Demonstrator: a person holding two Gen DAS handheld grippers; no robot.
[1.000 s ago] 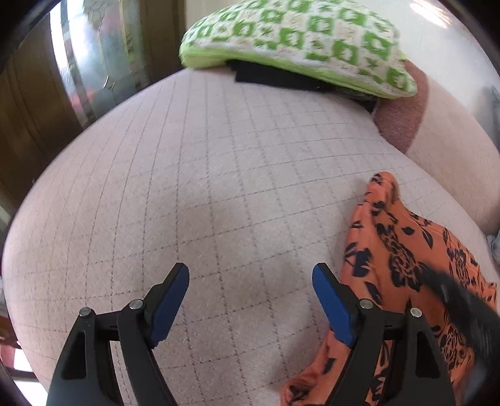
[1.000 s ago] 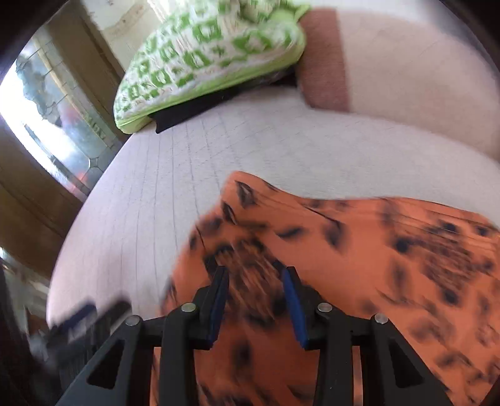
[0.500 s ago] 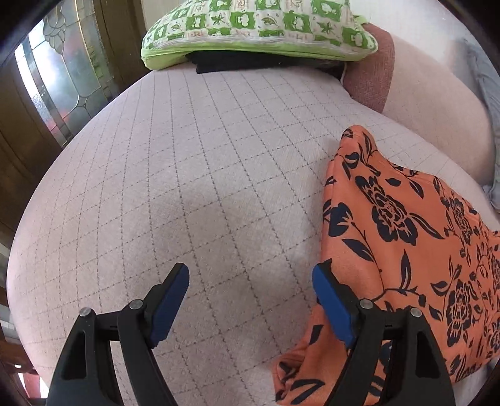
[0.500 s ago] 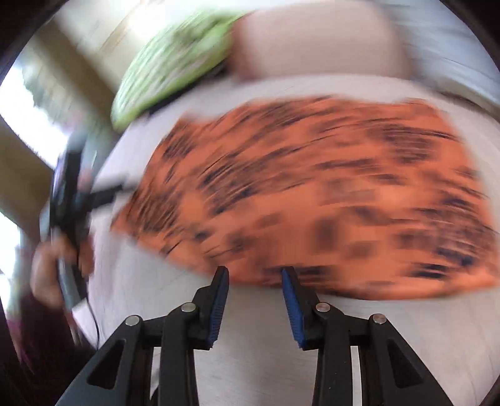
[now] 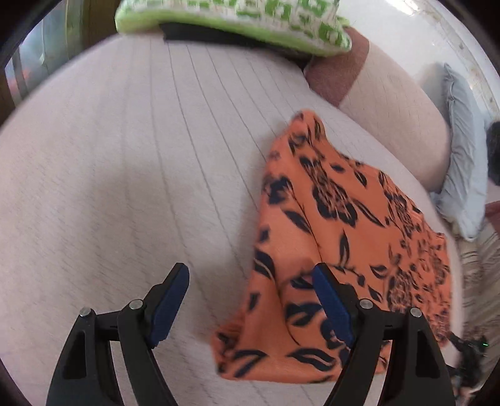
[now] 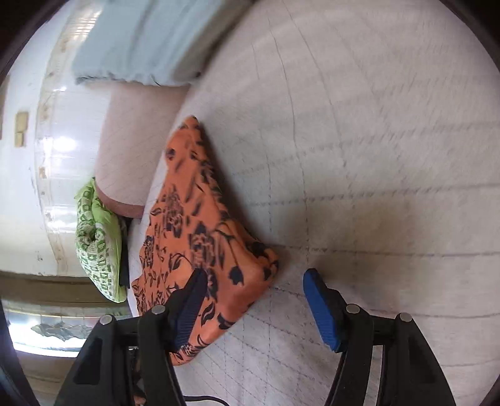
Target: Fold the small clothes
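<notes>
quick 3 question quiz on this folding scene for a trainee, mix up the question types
1. True or false: the left gripper is clamped on the orange floral garment.
2. What lies between the green patterned cushion and the quilted surface?
3. The right gripper is: A open, B shut on cloth, C out of view.

Key: 1 false, its jaws stand wide. 2 a flat black item. 3 A, jaws opening, pressing nothing.

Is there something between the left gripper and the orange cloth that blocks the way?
Nothing visible does. The left gripper hangs open right over the near edge of the orange floral cloth, with only bare quilted cover beside it.
</notes>
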